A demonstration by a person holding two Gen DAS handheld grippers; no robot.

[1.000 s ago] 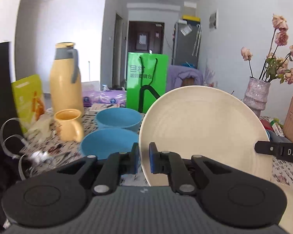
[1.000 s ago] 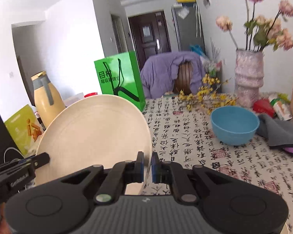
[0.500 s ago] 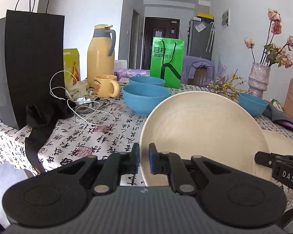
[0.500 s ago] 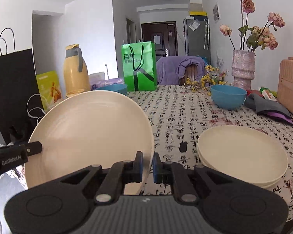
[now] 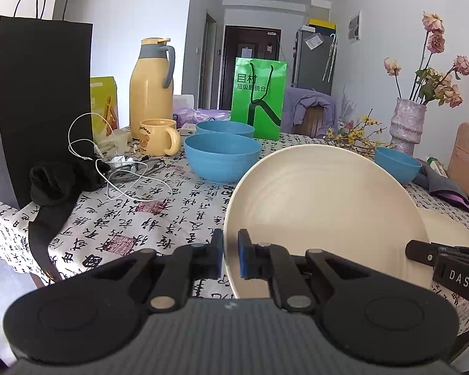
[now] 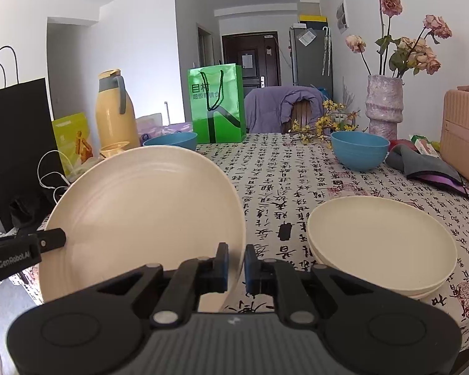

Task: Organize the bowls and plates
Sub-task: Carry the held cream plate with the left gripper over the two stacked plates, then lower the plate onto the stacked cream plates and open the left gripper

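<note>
Both hands dropped lower, so now my left fingers and right fingers are clamped on the plate, tilted over the bench. Next: lay it flat onto the plate stack.

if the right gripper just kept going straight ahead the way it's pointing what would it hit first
Probably the patterned tablecloth. The right gripper, shut on the cream plate, points slightly downward between that plate and the plate stack; depth is hard to judge.
</note>
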